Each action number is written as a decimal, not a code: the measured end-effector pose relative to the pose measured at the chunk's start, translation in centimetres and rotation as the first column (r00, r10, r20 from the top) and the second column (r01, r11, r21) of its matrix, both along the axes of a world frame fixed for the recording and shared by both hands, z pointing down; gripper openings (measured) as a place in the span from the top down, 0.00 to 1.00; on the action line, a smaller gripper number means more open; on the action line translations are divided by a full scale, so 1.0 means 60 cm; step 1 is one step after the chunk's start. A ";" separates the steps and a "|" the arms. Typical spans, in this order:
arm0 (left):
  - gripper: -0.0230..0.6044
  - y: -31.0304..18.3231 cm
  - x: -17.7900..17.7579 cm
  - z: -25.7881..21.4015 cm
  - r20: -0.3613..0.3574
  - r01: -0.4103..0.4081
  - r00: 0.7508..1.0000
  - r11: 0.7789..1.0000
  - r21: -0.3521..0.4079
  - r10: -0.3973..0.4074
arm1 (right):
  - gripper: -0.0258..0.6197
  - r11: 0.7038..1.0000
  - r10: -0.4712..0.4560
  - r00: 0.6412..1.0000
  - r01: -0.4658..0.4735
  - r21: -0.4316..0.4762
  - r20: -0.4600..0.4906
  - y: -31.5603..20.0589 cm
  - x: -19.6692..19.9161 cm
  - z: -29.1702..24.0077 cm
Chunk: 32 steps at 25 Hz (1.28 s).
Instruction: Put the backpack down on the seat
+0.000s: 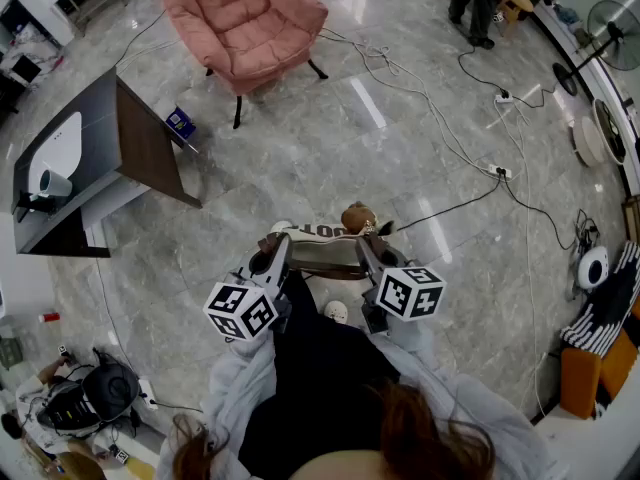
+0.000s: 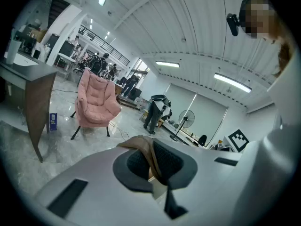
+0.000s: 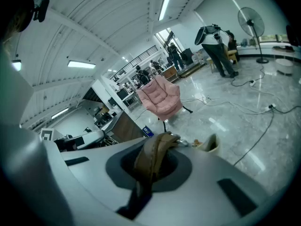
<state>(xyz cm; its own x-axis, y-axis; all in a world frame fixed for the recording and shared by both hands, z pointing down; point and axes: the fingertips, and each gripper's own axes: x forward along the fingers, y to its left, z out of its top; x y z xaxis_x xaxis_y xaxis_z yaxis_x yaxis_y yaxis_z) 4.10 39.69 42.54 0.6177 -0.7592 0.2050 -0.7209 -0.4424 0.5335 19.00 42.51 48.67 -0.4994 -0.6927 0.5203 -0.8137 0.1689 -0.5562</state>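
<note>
A cream backpack [image 1: 312, 245] with brown straps and a small brown plush toy [image 1: 357, 216] hangs over the floor, just in front of the person. My left gripper [image 1: 273, 258] is shut on a tan strap [image 2: 144, 150]. My right gripper [image 1: 364, 252] is shut on a brown leather strap [image 3: 154, 154]. Both straps run down through the closed jaws. The pink padded chair [image 1: 243, 18] stands well ahead and a little to the left, apart from the backpack; it also shows as the chair [image 2: 95, 102] in the left gripper view and the chair [image 3: 161, 97] in the right gripper view.
A dark desk [image 1: 105, 153] stands to the left, with a blue box [image 1: 181, 123] beside it. Cables [image 1: 455, 148] trail across the grey floor to the right. A person [image 1: 474, 3] and a fan [image 1: 612, 43] are at the far right. Bags [image 1: 92, 393] lie at the lower left.
</note>
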 end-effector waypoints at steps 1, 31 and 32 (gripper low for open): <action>0.94 0.026 0.008 -0.007 0.018 -0.009 1.000 1.000 0.014 0.009 | 0.95 1.000 0.003 1.000 -0.003 -0.003 0.004 0.025 0.006 -0.006; 0.94 0.276 -0.035 -0.027 0.124 0.139 0.981 0.987 0.078 -0.148 | 0.95 0.997 0.036 0.996 -0.041 0.059 0.081 0.232 -0.025 -0.045; 0.94 0.274 -0.039 -0.023 0.127 0.142 0.980 0.987 0.074 -0.151 | 0.95 0.998 0.036 0.996 -0.041 0.053 0.085 0.229 -0.029 -0.041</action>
